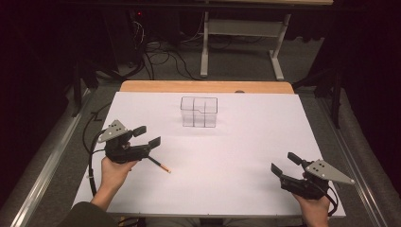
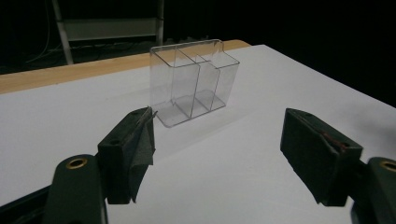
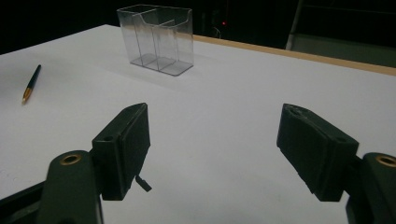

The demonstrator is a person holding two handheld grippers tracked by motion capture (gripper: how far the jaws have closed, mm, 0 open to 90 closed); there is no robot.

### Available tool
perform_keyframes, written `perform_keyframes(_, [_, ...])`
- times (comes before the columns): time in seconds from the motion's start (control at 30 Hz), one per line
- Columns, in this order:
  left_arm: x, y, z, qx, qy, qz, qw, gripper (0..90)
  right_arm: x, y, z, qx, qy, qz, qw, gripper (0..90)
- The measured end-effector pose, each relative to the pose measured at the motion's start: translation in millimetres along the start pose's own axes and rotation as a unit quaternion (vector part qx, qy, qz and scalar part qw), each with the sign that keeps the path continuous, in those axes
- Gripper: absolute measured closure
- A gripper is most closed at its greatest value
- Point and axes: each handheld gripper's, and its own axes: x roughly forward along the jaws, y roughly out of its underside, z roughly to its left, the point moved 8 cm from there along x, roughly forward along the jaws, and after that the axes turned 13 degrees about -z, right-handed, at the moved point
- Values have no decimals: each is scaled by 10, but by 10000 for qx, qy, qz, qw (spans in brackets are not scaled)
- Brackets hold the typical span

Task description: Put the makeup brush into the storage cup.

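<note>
Since the pencil [image 1: 160, 165] lies just beside my left tool [image 1: 147, 135], pointing toward the surface's near-right corner, that wide-open, empty tool is nearer than my right tool [image 1: 283, 163], also open, empty.

I see bare white sheet all around the clear organizer [image 1: 199, 112]. Only the pencil [image 1: 159, 164] lies well left-front of it
</note>
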Motion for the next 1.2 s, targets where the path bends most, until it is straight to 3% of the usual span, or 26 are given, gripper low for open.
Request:
perform_keyframes(0.1, [44,-16,-8,-68,31,-2,10000,269,8,11,1,-26,-10,29,10000,270])
perform_keyframes(0.67, [323,-16,-40,141,32,168,9998,272,12,17,14,-35,-32,48,10000,268])
perform_keyframes(1.2, [548,12,-90,117,81,216,9997,272,9,12,10,-35,-46,30,10000,267])
